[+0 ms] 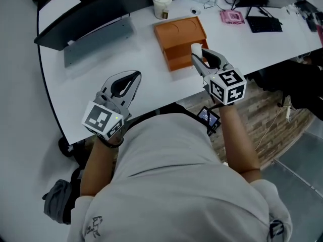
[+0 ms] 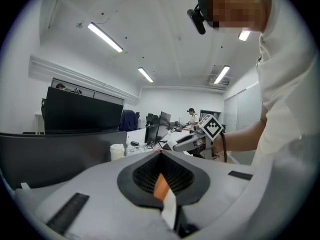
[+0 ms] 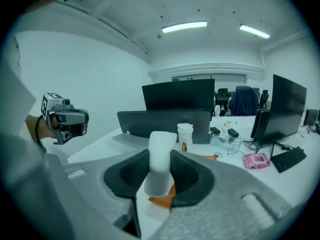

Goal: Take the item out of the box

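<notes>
White item (image 3: 159, 156) pinched in right claw (image 1: 201, 57), angled downward (above box (image 1: 179, 37)).

Finding no words or numbers clear enough to read. Showing only black-and-white square patterns on the left gripper (image 1: 134, 77) cube (image 1: 103, 120) and the right gripper (image 1: 198, 54) cube (image 1: 228, 86). Showing a small print (image 1: 93, 226) on the shirt (image 1: 171, 175), too tiny to read.
</notes>
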The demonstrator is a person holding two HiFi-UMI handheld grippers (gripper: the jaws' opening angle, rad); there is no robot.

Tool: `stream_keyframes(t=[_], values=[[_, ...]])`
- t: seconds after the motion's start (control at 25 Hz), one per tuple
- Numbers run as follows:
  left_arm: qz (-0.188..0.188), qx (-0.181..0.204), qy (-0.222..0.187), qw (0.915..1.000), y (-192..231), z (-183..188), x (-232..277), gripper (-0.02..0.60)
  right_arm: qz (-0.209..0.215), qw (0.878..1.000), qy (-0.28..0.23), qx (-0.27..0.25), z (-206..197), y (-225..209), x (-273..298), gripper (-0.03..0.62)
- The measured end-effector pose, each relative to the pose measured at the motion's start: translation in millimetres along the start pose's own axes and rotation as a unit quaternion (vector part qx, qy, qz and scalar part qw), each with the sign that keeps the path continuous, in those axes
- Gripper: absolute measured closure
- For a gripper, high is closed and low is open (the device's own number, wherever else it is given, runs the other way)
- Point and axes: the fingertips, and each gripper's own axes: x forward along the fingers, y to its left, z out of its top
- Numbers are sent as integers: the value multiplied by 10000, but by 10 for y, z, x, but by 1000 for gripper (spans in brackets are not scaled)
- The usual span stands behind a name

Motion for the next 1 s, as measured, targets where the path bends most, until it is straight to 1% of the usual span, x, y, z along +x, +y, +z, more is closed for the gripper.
stream_keyframes(t=[0.16, 0.32, 0.56, 0.84, 1.0], values=[[-17, 87, -111, 9999, -56, 149, -138, 584, -94, 9993, -357, -16, 186, 115, -279, 464], [7, 193, -206, 9996, -100, 223, -221, 584, -179, 9984, -541, -40, 276, 185, -469, 464], [-32, 275, -290, 9992, -164, 259, -301, 584, -224, 9974, -673, -100, 351, 277, -575, 464], [-37, 301, -362, 9989, -237, 325, -491, 584, -209, 9966, -766, -234, 425, 507, -677, 464], [-100, 476, -308, 9983, -289, 209, -643, 584, -227, 9958, -850, -235, 447, 706, -783, 464]])
